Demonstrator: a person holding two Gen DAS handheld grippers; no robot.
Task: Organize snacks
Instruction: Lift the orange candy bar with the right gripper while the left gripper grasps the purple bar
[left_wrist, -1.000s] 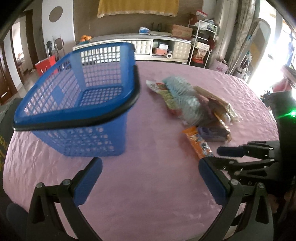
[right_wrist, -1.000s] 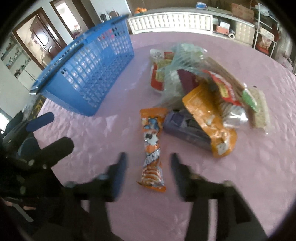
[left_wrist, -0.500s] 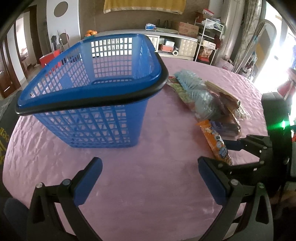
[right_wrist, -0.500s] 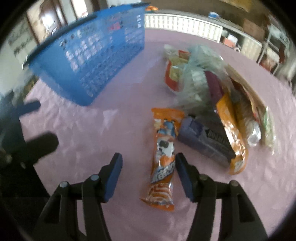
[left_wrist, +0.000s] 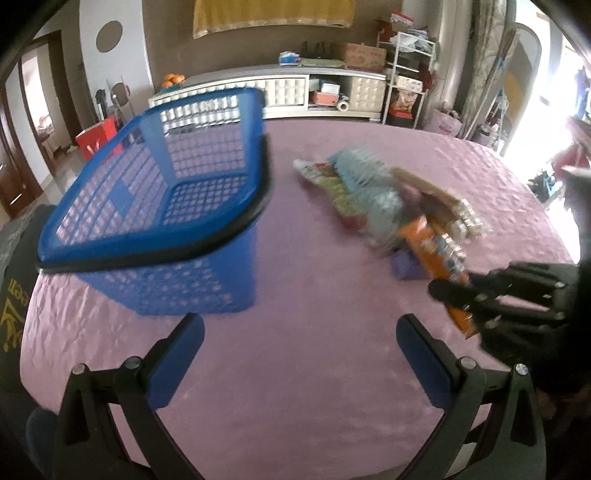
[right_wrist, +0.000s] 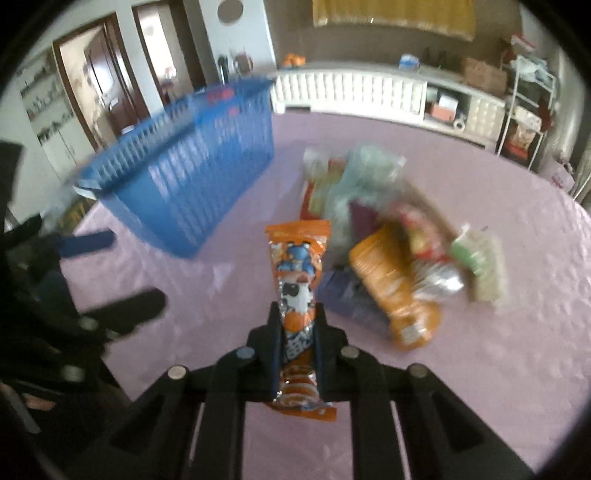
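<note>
Both grippers: black frames w/ silver screws; left gripper (left_wrist: 300, 350) blue pads.

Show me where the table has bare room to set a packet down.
Bare pink cloth lies between the blue basket and the snack pile, and in front of the open left tool. The basket is empty too. The pile is crowded. The right tool is shut on the orange packet.

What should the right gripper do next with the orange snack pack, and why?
Probably carry it toward the blue basket and over its rim. The right gripper is shut on the orange pack, the basket looks empty, and the left gripper is open, holding nothing.
</note>
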